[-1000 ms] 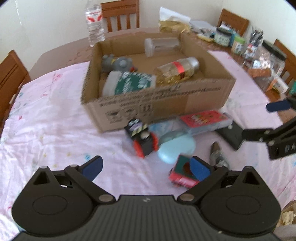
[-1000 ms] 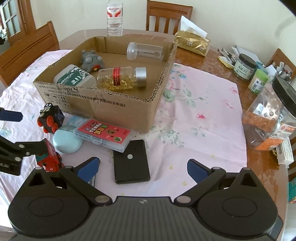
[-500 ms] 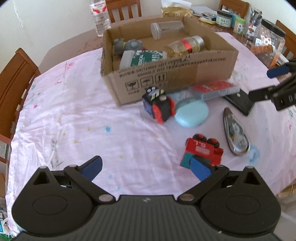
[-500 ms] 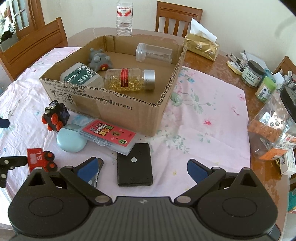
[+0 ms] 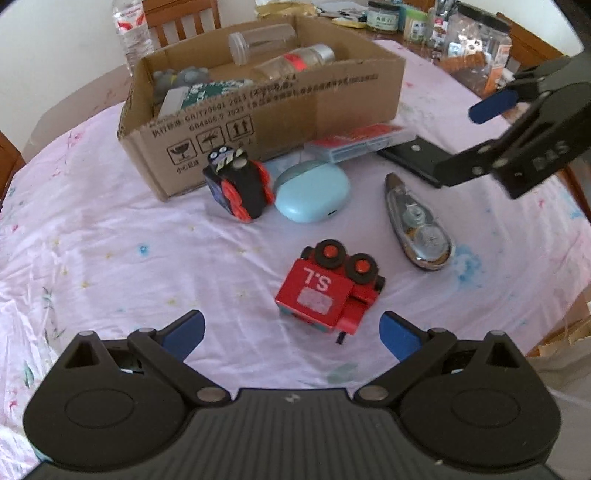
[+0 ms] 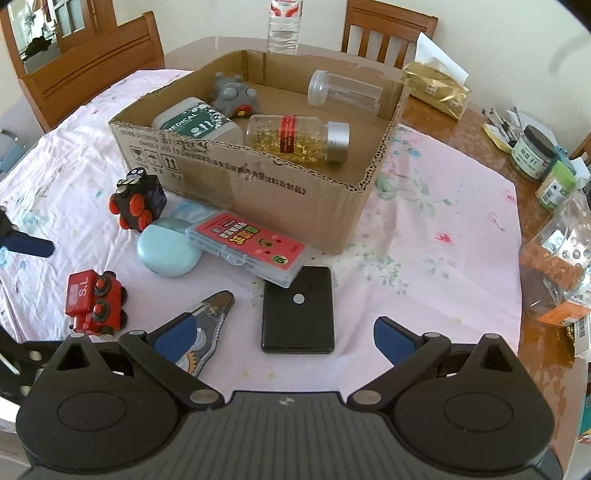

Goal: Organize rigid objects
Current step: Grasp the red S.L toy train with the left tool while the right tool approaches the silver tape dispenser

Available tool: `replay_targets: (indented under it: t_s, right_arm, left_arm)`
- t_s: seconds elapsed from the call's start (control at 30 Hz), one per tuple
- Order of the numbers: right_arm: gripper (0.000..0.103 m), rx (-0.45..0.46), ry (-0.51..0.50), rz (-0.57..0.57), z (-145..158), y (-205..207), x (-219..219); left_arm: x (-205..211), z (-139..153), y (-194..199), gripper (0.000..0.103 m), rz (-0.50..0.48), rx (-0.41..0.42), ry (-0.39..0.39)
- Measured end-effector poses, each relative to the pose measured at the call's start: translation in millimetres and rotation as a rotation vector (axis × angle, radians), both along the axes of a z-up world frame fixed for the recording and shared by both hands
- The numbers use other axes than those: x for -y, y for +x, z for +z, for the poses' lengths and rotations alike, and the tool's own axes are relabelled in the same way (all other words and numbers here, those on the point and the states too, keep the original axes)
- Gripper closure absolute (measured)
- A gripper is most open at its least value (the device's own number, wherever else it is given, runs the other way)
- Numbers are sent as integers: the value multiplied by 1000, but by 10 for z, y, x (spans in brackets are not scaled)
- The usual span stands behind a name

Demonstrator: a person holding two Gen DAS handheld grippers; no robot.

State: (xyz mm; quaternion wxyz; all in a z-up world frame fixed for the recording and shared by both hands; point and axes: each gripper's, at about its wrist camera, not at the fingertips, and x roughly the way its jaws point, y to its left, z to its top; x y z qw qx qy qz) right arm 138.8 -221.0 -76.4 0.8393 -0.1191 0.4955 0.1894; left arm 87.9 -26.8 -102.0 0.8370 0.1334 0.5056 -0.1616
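Observation:
A cardboard box point(image 6: 280, 184) holds a capsule bottle point(image 6: 295, 138), a clear jar point(image 6: 343, 92), a green-labelled tub point(image 6: 195, 123) and a grey toy point(image 6: 232, 96). On the pink cloth in front lie a red toy train point(image 5: 328, 288), a black toy engine point(image 5: 240, 188), a light blue case point(image 5: 314, 192), a red card case point(image 6: 247, 247), a black flat device point(image 6: 299, 310) and a correction tape point(image 5: 417, 225). My left gripper point(image 5: 291, 332) is open just short of the red train. My right gripper point(image 6: 284, 334) is open above the black device and the tape.
Wooden chairs point(image 6: 92, 70) stand around the table. A water bottle point(image 6: 284, 22) stands behind the box. A gold tissue pack point(image 6: 436, 92), jars point(image 6: 535, 151) and a clear plastic container point(image 6: 561, 266) crowd the right edge of the table.
My left gripper has drawn back and turned, so the red train now lies between its open fingers instead of by the right one. My right gripper has risen and pulled back slightly.

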Motion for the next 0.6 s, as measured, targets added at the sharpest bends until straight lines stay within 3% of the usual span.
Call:
replay_targets:
  t_s: [0.2,0.37,0.43,0.6]
  right_arm:
    - [0,2,-12,22,9,-51,-34]
    - [0,-2,-11,52,6,-71,-88]
    - [0,-3,-7,73,5,-74,-120]
    - [0,-19,26,164,-10,-81,-245]
  left_arm:
    - [-124,-71,149,6,56,21,-34]
    - [-138,-77,240,35,80,39,-79]
    - [-100,-58,231,56,72,52,-85]
    - [-113,-61,227,56,126,63,-92]
